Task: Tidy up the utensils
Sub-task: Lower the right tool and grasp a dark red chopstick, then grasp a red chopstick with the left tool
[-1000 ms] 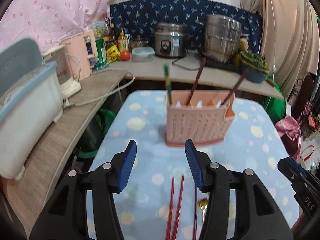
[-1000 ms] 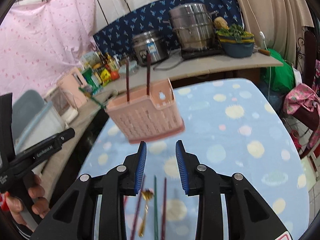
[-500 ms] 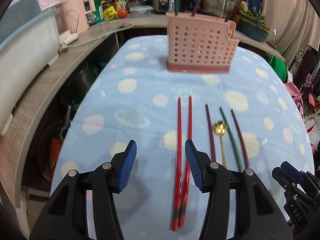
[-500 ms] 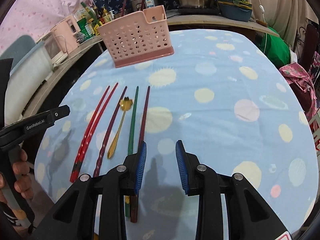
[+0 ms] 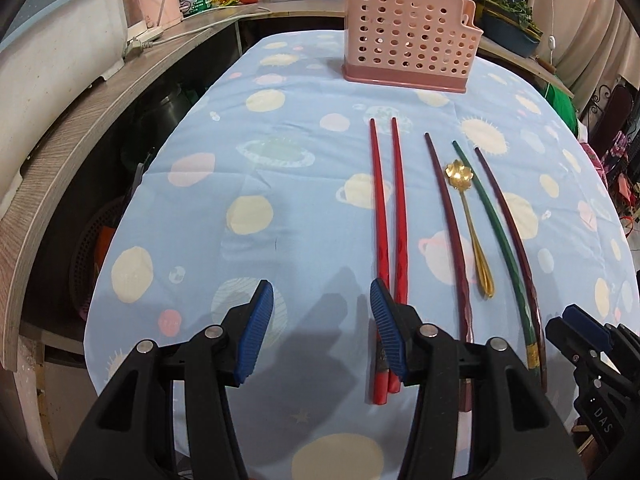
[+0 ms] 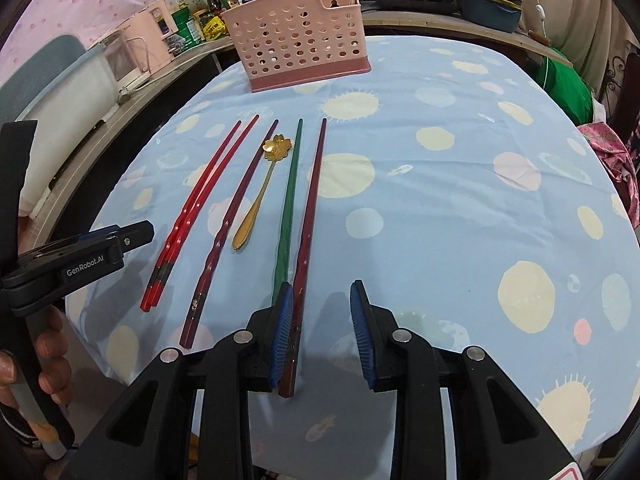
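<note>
left wrist view, l gripper (image 5: 318, 328) jaws apart, red chopsticks (image 5: 389, 240) near table edge (image 5: 120, 344)

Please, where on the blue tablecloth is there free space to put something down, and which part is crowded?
Free: the blue dotted tablecloth left of the pair of red chopsticks, and the wide stretch right of the outermost dark maroon chopstick. Crowded: the row around the gold flower-shaped spoon, before the pink perforated utensil holder.

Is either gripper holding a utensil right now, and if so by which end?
Nothing is held. The left gripper and right gripper are both open above the near ends of the chopsticks, which lie flat on the tablecloth.
</note>
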`<action>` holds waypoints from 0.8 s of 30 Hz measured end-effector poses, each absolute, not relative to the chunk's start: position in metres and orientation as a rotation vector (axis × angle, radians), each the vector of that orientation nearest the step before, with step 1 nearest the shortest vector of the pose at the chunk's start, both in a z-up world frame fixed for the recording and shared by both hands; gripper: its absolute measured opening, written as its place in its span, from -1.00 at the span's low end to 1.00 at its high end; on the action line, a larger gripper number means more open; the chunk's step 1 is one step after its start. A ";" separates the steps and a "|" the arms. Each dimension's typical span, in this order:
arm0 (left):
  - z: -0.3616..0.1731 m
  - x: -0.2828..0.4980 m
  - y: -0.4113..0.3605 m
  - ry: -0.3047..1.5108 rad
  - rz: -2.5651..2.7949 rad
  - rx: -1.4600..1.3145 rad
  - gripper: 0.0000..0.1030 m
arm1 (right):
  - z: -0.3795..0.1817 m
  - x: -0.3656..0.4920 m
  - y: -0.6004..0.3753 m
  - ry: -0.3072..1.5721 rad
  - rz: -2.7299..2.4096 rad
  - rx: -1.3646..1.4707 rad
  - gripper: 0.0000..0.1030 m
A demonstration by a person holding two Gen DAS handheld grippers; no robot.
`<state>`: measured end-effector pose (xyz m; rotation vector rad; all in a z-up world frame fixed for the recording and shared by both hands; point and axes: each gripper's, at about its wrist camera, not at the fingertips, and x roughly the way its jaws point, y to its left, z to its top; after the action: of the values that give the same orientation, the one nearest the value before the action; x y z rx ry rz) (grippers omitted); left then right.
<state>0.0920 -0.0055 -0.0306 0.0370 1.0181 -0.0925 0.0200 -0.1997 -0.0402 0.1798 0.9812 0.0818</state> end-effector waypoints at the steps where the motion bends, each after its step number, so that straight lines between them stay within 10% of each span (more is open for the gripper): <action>1: -0.031 0.091 -0.005 1.020 -0.091 0.036 -0.06 | -0.041 0.019 -0.199 0.986 0.085 0.178 -0.49; 24: -0.042 0.074 -0.010 1.043 -0.151 0.031 -0.06 | -0.048 0.009 -0.193 0.989 0.093 0.152 -0.77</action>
<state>0.0741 -0.0104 -0.0420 0.0308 1.0429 -0.1510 0.0091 -0.1926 -0.0479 0.1520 0.9893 0.0926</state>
